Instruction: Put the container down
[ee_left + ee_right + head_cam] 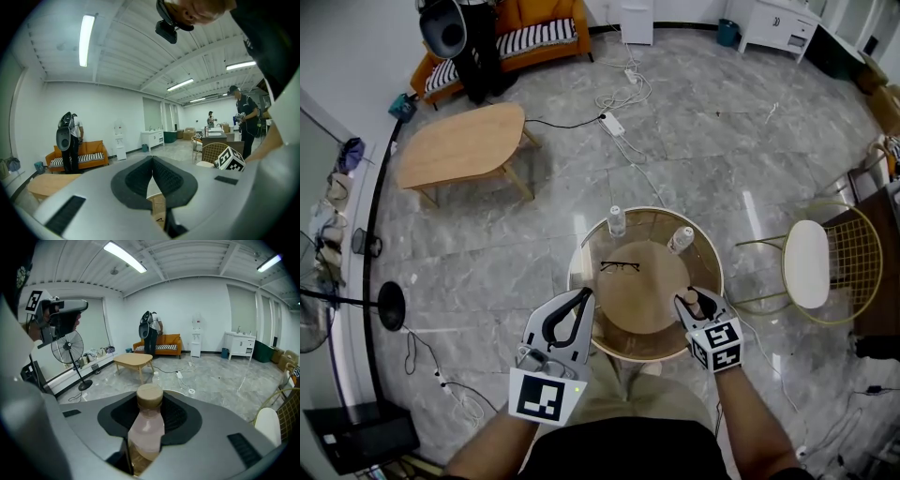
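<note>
Right gripper (149, 405) clamps a tan-capped bottle (146, 430) at the round table (713, 260).

The round wooden table (642, 302) carries black glasses (620, 267), a clear bottle (617, 221) and a second bottle (681, 240) at its far rim.

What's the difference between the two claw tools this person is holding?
The left gripper has its jaws closed on nothing, while the right gripper is clamped on a pinkish bottle with a tan cap. The left gripper sits at the round table's near-left edge, the right gripper at its near-right edge. Both are grey with black pads.
</note>
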The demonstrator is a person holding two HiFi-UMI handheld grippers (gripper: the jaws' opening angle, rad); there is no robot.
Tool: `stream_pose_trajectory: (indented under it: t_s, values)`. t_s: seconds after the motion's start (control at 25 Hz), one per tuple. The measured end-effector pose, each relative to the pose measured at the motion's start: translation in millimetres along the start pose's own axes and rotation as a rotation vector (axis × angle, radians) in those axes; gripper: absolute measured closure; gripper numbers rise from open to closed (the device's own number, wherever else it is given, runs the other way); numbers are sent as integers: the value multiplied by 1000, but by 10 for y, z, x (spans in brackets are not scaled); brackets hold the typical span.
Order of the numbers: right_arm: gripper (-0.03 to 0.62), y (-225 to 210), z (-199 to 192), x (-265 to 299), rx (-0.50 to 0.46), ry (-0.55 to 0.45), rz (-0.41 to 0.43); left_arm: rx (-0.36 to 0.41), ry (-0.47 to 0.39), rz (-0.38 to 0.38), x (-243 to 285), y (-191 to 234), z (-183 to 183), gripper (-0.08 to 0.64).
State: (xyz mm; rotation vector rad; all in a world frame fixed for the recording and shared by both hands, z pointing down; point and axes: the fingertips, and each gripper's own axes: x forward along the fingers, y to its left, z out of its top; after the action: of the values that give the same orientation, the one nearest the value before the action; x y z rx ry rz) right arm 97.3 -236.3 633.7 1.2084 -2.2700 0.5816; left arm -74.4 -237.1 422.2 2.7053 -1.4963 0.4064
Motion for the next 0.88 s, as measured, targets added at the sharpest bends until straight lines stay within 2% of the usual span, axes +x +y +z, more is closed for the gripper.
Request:
stream_pose_trajectory:
  t_s: [0.48, 0.88]
  values:
    - [445, -132, -473, 399, 69, 81, -21, -21, 23, -21, 174, 117, -167, 545]
    - [445, -286, -757, 702, 86, 118, -46, 1, 33, -34, 384, 201, -292, 545]
